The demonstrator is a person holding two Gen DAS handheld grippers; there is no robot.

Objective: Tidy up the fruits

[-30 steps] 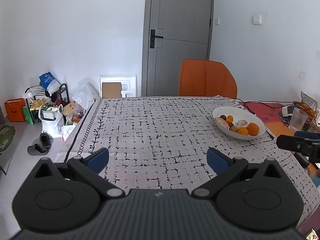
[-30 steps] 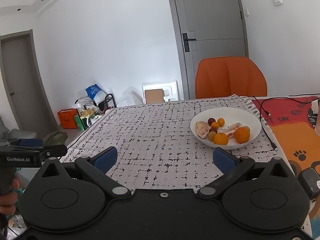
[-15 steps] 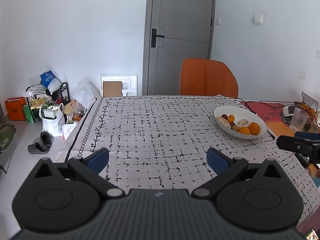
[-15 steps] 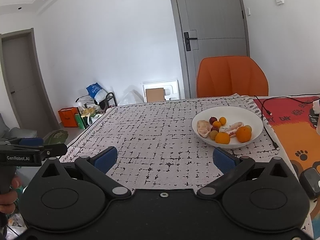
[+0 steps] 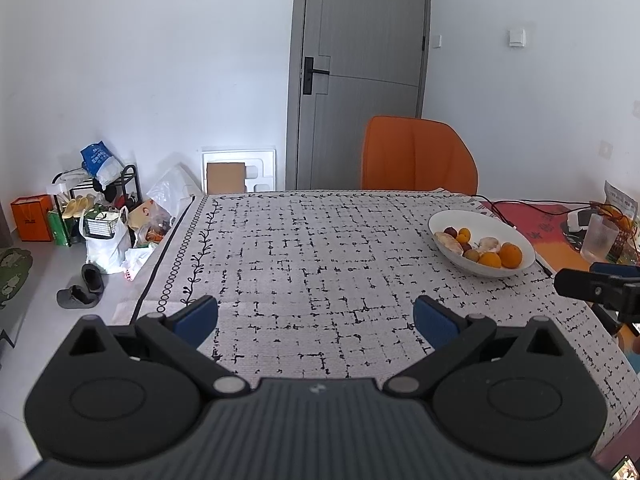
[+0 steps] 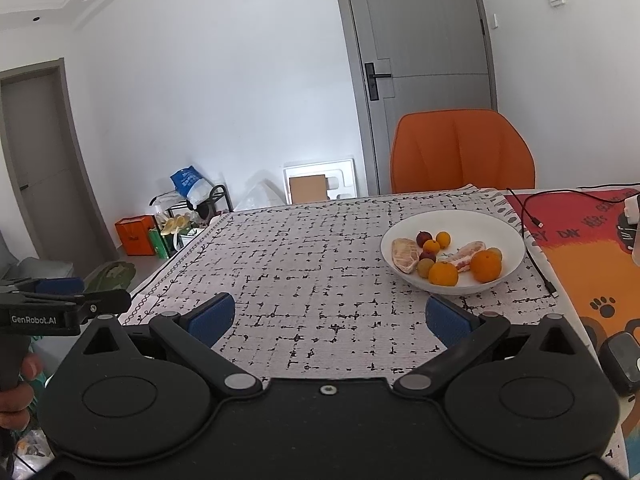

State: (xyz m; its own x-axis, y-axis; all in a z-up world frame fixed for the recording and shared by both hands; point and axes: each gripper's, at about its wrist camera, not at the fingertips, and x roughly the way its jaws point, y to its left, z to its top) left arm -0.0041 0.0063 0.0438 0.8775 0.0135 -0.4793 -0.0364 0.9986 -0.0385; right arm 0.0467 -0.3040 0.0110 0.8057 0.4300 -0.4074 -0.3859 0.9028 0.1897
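A white bowl stands on the patterned tablecloth at the right. It holds oranges, small dark plums, a greenish fruit and peeled pale segments. My left gripper is open and empty over the table's near edge, well left of the bowl. My right gripper is open and empty, short of the bowl. Each gripper shows at the edge of the other's view.
An orange chair stands at the table's far side before a grey door. A red mat with cables, a clear cup and a dark device lie right of the bowl. Bags and a shoe rack clutter the floor at the left.
Both grippers stayed open and empty. The views shifted slightly; the bowl sits a little higher in the left view than a second ago.
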